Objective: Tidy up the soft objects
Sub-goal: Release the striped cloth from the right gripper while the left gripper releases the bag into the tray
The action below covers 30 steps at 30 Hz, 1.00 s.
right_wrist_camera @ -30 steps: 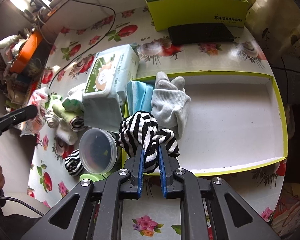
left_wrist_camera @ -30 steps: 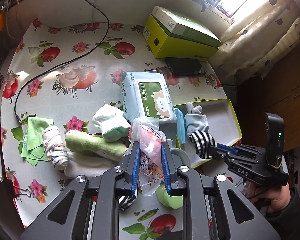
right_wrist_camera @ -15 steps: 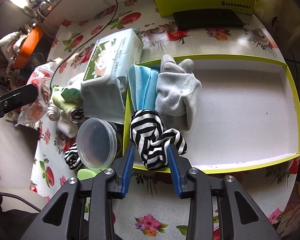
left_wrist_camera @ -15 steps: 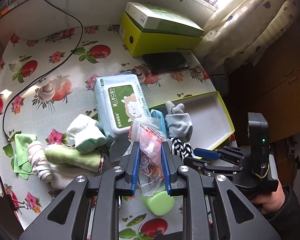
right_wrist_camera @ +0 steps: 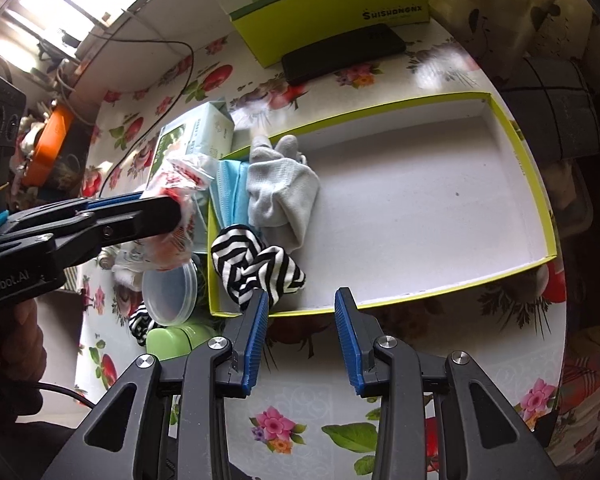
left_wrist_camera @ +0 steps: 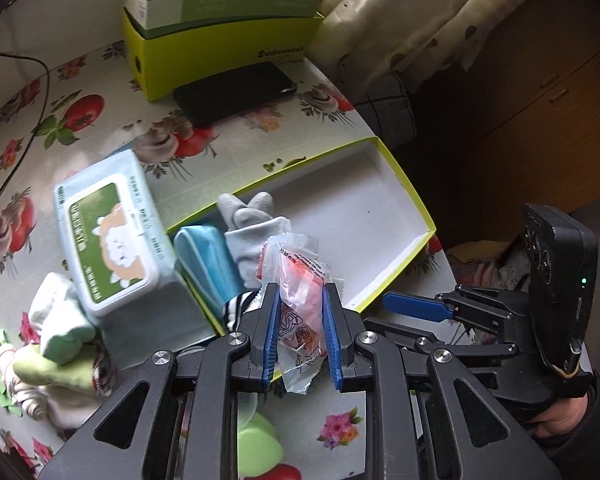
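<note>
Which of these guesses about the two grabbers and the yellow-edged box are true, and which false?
1. The left gripper pinches a plastic packet. True.
2. The right gripper clamps the striped sock. False: its jaws are open and the sock lies in the tray.
3. A grey glove lies in the tray. True.
4. The wet wipes pack sits inside the tray. False: it lies outside, beside it.

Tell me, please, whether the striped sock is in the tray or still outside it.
In. The striped sock lies inside the tray at its near left corner, and the right gripper is open, clear of it.
</note>
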Each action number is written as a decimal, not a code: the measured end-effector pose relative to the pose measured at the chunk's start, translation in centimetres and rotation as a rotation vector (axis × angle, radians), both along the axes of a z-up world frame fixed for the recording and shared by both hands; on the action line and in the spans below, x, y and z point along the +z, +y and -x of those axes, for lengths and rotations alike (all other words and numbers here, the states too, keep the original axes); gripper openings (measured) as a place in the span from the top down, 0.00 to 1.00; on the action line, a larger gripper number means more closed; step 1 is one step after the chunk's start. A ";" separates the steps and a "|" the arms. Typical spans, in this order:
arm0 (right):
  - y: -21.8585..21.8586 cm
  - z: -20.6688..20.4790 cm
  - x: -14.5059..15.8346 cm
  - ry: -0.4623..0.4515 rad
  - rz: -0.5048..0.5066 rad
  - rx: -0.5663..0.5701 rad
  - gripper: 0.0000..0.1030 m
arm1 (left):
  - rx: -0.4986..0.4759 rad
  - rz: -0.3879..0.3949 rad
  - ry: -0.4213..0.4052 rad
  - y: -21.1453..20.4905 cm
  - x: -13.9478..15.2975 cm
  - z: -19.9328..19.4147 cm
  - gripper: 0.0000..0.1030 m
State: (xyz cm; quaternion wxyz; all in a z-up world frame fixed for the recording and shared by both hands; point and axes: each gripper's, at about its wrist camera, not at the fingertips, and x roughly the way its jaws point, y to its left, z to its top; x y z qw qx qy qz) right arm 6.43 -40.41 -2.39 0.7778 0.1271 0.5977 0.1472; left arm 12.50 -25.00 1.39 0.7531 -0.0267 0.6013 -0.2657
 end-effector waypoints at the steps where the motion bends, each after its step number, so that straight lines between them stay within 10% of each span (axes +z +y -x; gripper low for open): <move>1: -0.4 0.1 0.0 -0.001 -0.001 -0.010 0.68 | -0.013 0.007 0.006 -0.7 -0.3 -0.1 0.79; 15: -3.3 0.2 -0.8 0.017 0.000 -0.079 0.68 | -0.115 -0.022 0.112 -5.8 -5.5 -1.1 0.71; 30: -1.8 -0.7 1.2 -0.027 0.028 -0.051 0.68 | -0.030 0.008 0.038 -1.9 -1.7 -0.9 0.59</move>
